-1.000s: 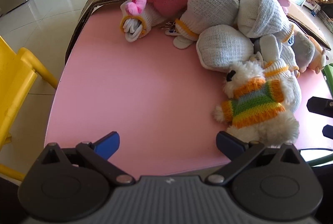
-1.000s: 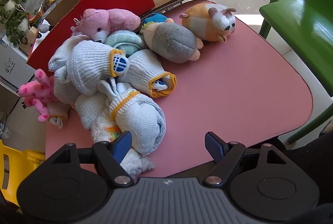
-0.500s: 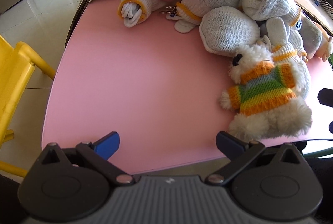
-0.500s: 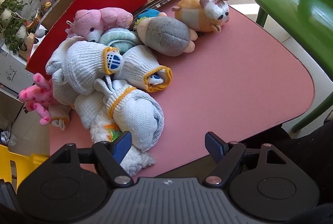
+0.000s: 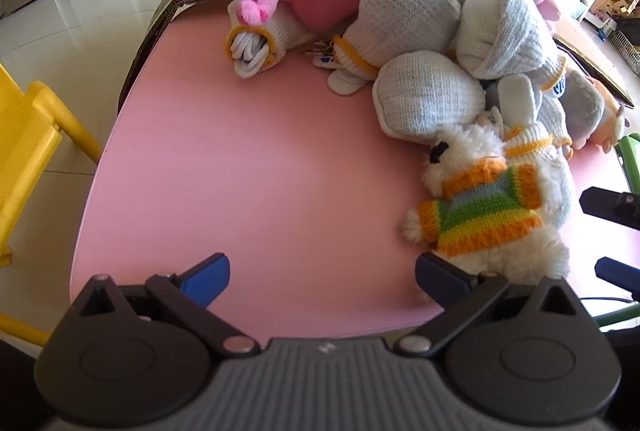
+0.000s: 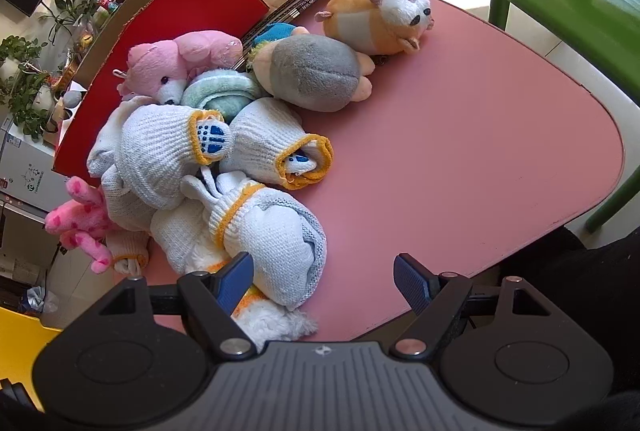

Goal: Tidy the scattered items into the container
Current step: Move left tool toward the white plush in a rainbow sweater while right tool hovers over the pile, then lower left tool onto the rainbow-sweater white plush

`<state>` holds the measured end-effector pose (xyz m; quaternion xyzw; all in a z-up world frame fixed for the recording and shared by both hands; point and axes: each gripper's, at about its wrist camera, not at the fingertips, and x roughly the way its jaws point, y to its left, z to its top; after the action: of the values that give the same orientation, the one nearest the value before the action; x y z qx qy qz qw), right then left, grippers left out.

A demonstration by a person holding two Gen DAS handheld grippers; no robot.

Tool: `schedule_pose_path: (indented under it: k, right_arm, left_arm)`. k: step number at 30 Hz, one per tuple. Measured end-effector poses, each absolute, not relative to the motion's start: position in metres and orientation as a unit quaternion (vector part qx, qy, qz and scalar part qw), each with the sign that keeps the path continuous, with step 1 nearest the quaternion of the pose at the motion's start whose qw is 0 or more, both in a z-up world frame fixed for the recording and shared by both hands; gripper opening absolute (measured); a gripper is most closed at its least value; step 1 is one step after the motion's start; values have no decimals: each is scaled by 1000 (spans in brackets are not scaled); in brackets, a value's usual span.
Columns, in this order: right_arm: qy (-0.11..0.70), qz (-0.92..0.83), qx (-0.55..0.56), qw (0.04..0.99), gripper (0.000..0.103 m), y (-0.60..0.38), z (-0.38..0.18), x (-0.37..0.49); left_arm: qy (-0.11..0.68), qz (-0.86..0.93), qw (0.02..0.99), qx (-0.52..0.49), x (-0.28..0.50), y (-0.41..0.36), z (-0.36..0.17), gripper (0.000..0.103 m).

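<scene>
Plush white dog in a rainbow-striped knitted sweater [image 5: 486,215] lay nearest on the pink table [image 5: 248,167], just beside the wide-open, empty left gripper [image 5: 322,271]. It looked light and squashy, best pinched across its sweatered body. The right gripper [image 6: 324,277] gaped empty over rolled white knit gloves [image 6: 264,239]. Farthest stood the red cardboard box [image 6: 168,11].
</scene>
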<state>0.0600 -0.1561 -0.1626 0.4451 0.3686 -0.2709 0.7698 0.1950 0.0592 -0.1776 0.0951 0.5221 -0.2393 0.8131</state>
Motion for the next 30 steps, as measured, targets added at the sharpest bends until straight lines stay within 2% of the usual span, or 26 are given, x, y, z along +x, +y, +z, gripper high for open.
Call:
schedule_pose_path:
  k: [9,15,30]
  right_arm:
    - [339,-290,479,756,78,-167,-165,60]
    - [331,-298,470,762,78,-170,-161,59]
    - [346,-289,450,771,78,-166,-165,69]
  left_arm:
    - [474,-338,811,61,177,35,-147,103]
    - [478,-366,795,78,167,10,-158,103]
    - [493,-324,804,74,178,21,-175,103]
